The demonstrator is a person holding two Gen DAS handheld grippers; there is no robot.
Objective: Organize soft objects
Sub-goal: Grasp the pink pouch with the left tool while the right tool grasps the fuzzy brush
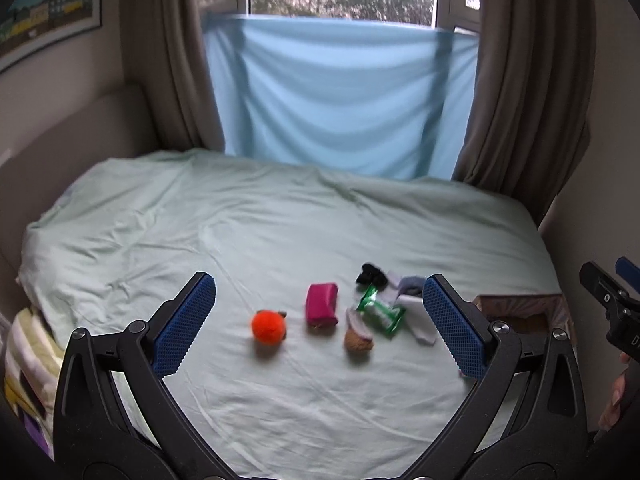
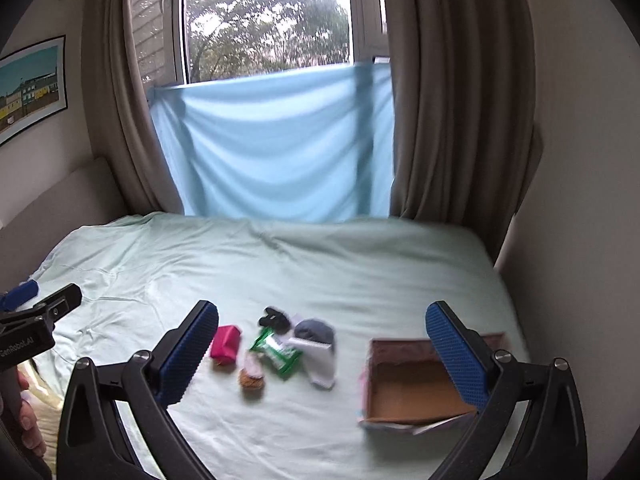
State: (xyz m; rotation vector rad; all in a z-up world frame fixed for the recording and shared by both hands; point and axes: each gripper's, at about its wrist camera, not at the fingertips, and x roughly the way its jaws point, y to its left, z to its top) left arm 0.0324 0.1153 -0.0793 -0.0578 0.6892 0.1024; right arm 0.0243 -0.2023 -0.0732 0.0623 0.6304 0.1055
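Note:
Small soft items lie together on the pale green bed sheet (image 1: 240, 220): an orange pom-pom ball (image 1: 268, 326), a magenta folded cloth (image 1: 321, 304), a brown and pink plush piece (image 1: 357, 336), a green packet (image 1: 380, 309), a black sock (image 1: 370, 274) and grey and white socks (image 1: 416, 312). An open cardboard box (image 2: 416, 384) sits on the bed to their right. My left gripper (image 1: 318, 324) is open and empty above the bed, short of the items. My right gripper (image 2: 322, 354) is open and empty, between the items and the box.
A light blue cloth (image 1: 340, 96) hangs across the window between brown curtains (image 1: 528, 88). A striped yellow pillow (image 1: 24, 360) lies at the bed's left edge. A beige headboard (image 1: 60, 140) and a wall poster (image 1: 48, 4) are at left.

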